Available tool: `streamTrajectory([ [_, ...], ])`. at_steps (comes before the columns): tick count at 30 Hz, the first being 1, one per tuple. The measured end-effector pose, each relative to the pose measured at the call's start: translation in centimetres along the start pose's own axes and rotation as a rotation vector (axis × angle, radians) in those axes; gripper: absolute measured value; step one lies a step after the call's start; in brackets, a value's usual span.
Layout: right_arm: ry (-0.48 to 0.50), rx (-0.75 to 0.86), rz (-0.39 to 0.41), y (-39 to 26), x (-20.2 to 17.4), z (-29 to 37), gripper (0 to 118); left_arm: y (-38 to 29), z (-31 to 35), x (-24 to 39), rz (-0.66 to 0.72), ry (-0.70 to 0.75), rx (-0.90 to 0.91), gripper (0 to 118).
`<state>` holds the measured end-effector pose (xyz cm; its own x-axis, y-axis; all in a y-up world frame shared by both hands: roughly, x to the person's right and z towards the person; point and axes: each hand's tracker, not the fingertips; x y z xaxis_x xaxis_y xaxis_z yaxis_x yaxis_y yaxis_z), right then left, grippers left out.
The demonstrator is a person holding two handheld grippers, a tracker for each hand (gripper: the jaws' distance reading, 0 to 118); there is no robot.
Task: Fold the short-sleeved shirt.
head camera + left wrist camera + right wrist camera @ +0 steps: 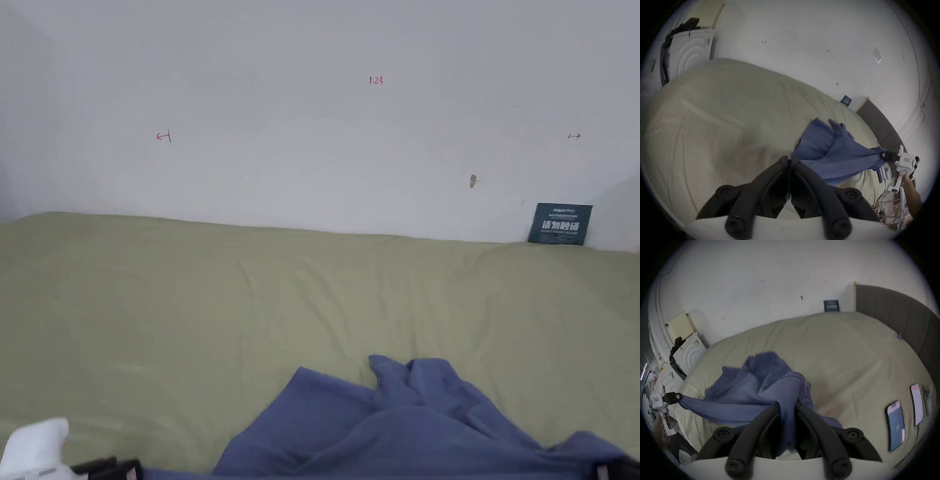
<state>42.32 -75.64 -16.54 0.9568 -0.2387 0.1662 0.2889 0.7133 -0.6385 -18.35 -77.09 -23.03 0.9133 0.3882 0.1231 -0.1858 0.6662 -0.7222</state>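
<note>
A blue short-sleeved shirt (400, 425) lies crumpled on the near part of the bed, its near edge pulled taut between both grippers. My left gripper (790, 160) is shut, and the shirt (826, 146) starts right at its tips. The right gripper view shows that left gripper (679, 397) pinching one end of the stretched hem. My right gripper (787, 405) is shut on a bunch of the shirt (745, 386) that runs down between its jaws. In the head view the left gripper (128, 469) sits at the bottom left and the right gripper (615, 469) at the bottom right.
An olive-green sheet (187, 312) covers the wide bed, which runs back to a white wall. A dark sign (560, 223) leans at the far right. Two phones (895, 425) lie on the bed's right side by a dark headboard (899, 313). A white appliance (688, 353) stands left.
</note>
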Motion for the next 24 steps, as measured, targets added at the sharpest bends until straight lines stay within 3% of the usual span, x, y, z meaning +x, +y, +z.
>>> streamTrajectory([
  [12,-0.004,-0.049,-0.102,-5.4,1.4,0.3,11,-8.1,0.1,-2.7,0.175,0.016,-0.094,5],
  [13,-0.010,-0.035,-0.109,-5.4,1.5,0.4,23,-8.3,0.4,-2.4,0.186,0.021,-0.080,15],
  [14,-0.032,0.020,-0.095,-5.1,1.3,1.1,42,-8.1,1.0,-2.0,0.182,0.034,-0.064,39],
  [15,-0.031,0.064,-0.070,-4.9,1.1,2.1,74,-7.9,1.6,-1.5,0.163,0.042,-0.034,86],
  [16,-0.010,0.108,-0.049,-4.6,0.8,3.0,91,-7.3,2.7,-0.9,0.146,0.043,0.009,108],
  [17,0.011,0.177,-0.016,-4.3,0.1,4.2,96,-6.7,4.2,-0.1,0.100,0.018,0.113,113],
  [20,-0.020,0.320,0.094,-3.5,-2.4,7.5,96,-5.8,6.9,1.6,-0.054,0.010,0.307,112],
  [24,-0.104,0.431,0.247,-3.9,-6.5,10.4,96,-5.5,9.0,6.2,-0.252,0.102,0.431,111],
])
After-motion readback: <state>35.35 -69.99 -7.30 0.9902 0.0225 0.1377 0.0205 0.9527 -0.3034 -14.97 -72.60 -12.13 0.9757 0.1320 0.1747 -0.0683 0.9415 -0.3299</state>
